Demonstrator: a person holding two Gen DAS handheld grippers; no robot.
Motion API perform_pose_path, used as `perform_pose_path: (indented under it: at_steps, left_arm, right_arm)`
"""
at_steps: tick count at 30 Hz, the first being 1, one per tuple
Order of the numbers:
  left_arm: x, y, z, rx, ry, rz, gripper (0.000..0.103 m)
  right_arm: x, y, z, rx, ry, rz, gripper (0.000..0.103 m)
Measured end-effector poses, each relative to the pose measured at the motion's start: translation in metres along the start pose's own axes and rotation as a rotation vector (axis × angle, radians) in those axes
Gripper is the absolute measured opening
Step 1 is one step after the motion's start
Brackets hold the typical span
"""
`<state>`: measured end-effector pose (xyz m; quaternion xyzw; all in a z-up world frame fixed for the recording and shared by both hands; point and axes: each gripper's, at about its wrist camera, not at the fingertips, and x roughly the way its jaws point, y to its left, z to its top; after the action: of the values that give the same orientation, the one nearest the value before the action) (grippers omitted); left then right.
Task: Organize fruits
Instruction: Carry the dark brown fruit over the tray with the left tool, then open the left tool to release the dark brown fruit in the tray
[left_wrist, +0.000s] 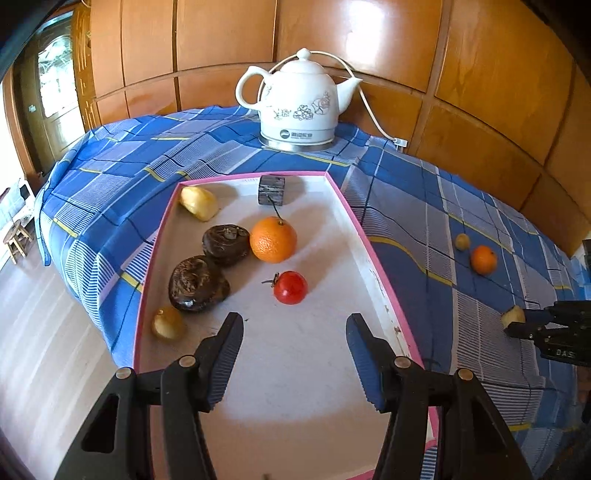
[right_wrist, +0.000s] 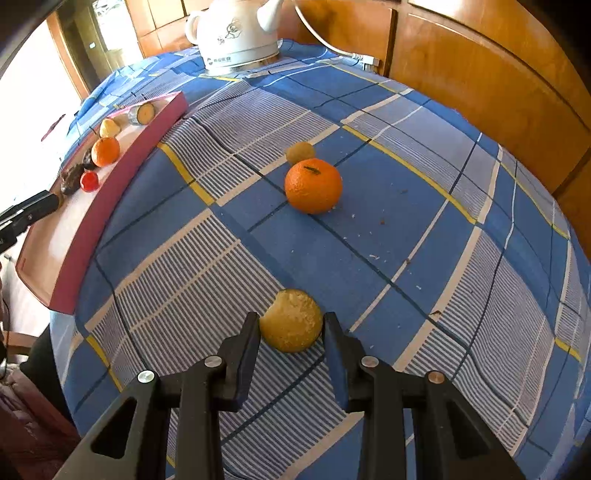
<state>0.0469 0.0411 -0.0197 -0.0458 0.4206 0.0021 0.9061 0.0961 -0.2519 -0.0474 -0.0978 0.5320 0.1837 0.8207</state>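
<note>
Clamped between the right gripper (right_wrist: 291, 325) fingers sits a yellowish fruit (right_wrist: 291, 320), orange (right_wrist: 313, 185) beyond still loose, while left gripper (left_wrist: 295, 339) gapes empty over the half-filled tray (left_wrist: 373, 251).

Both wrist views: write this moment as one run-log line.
left gripper: open, above tray | right gripper: shut on yellow fruit | orange: on cloth
</note>
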Motion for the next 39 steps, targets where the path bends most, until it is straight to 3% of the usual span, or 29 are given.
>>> perform_pose_path:
  at_steps: [4,14,27,34,39]
  left_arm:
    - [0.001,0.0,0.0,-0.001,0.007,-0.004,0.059]
    - [0.003,-0.001,-0.001,-0.002,0.018,-0.007,0.061]
    - [0.005,-0.001,-0.006,-0.007,0.034,-0.011,0.064]
    - [0.004,0.0,-0.006,-0.014,0.025,-0.012,0.066]
    - [0.003,0.001,-0.004,-0.017,0.011,0.007,0.066]
  right_arm:
    - [0.005,0.001,-0.001,-0.009,0.013,-0.016,0.034]
    - [0.004,-0.008,0.001,0.053,0.021,0.043,0.036]
    - [-0.002,-0.008,0.004,0.081,-0.016,0.064,0.041]
    - [-0.014,-0.035,0.007,0.234,-0.075,0.159,0.046]
    - [-0.018,-0.04,0.008,0.261,-0.084,0.162,0.046]
